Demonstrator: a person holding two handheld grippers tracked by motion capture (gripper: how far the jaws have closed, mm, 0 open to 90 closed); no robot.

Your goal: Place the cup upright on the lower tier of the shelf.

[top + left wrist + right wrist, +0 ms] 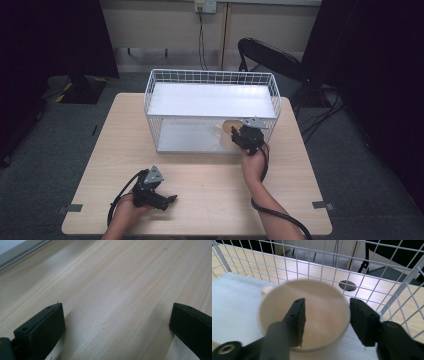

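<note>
Black jaws of the right hand-held gripper (325, 321) straddle the rim of a cream cup (304, 315), one jaw inside the bowl and the other outside its wall, though whether they are already pressing the wall cannot be told. The cup sits on the lower white shelf (234, 297) of a white wire rack (210, 107), at the shelf's right end, close to the rack's corner post. A small handle shows at the cup's far left. Seen from above, the right hand-held gripper (248, 137) reaches into the rack's open front. The cup looks like ceramic or hard plastic: stiff, fairly light, smooth and likely slippery, and breakable if dropped. A rim pinch, as set up here, seems the workable hold, since the handle faces away; the wire mesh close by leaves little room to swing. The left hand-held gripper (152, 192) rests low over the bare table (210, 195), jaws wide apart and empty.
</note>
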